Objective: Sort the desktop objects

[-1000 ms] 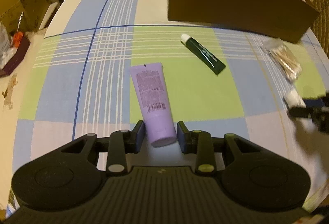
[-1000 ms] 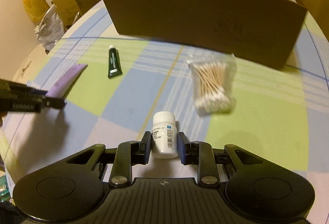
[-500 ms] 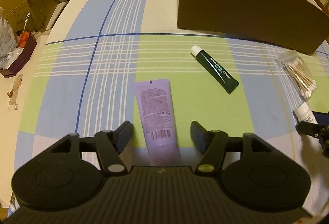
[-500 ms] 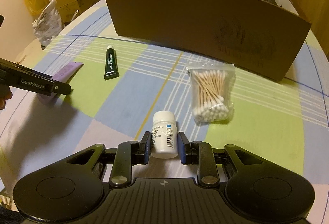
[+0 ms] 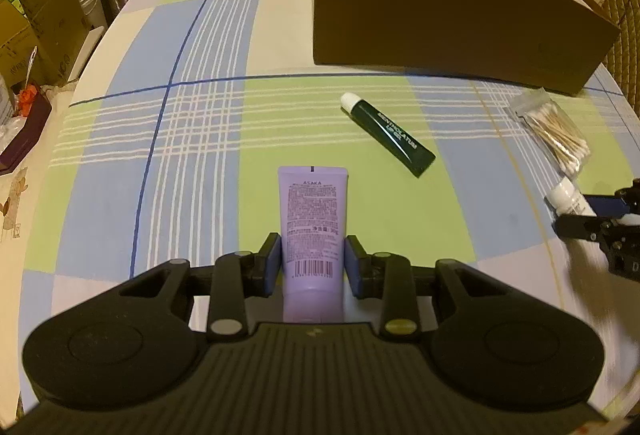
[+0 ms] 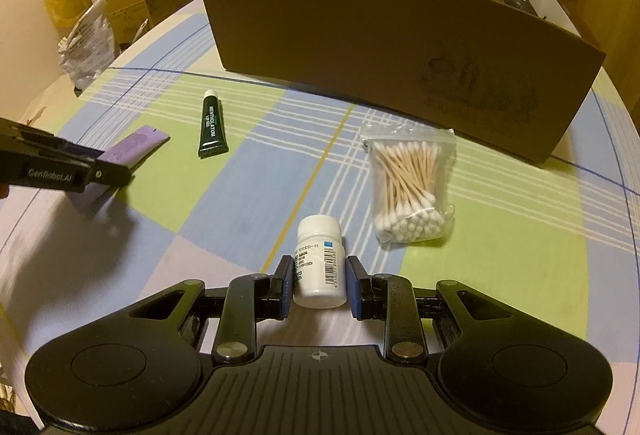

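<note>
Purple tube (image 5: 313,235) sits between my left gripper (image 5: 312,267), jaws closing on it, tilted down at the desk (image 5: 200,139); my right gripper (image 6: 319,285) clamps the white bottle (image 6: 320,267), swabs (image 6: 408,191) at one o'clock.

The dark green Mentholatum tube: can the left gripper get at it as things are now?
Probably not yet. The left gripper has its jaws closing on the purple Asaka tube, so it is occupied. The green tube itself lies clear on the tablecloth, with nothing on it.
</note>
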### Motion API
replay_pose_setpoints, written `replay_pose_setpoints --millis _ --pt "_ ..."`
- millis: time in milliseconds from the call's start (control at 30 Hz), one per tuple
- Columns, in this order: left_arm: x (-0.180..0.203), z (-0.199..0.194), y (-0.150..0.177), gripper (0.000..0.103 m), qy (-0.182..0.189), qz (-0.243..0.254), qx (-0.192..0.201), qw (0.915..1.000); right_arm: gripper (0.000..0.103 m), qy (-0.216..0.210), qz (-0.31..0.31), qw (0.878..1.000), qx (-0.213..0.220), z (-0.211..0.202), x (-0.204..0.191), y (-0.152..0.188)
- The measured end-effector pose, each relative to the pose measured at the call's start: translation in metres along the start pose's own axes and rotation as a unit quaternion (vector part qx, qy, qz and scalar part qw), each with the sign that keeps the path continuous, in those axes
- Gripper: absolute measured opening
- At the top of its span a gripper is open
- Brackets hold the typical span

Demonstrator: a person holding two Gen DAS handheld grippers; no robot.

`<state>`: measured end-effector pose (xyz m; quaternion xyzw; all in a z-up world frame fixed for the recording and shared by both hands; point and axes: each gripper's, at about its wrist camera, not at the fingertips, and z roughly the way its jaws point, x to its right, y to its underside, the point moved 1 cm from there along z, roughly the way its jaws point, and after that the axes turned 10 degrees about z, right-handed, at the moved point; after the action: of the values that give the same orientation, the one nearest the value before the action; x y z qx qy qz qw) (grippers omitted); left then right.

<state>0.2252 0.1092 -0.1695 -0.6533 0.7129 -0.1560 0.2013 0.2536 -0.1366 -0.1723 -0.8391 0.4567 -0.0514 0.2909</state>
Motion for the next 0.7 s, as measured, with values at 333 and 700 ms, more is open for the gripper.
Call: replay_pose_setpoints --millis 333,700 --pt "0.007 -0.01 0.006 0.028 0.033 -0.002 -0.003 0.9995 0.024 -0.013 0.018 1.0 0.007 -0.009 -0.001 -0.001" --pt "0.016 -0.034 -0.005 0.028 0.048 0.006 0.03 0.9984 0.024 -0.026 0.029 0.999 0.026 -0.026 -0.003 -0.01"
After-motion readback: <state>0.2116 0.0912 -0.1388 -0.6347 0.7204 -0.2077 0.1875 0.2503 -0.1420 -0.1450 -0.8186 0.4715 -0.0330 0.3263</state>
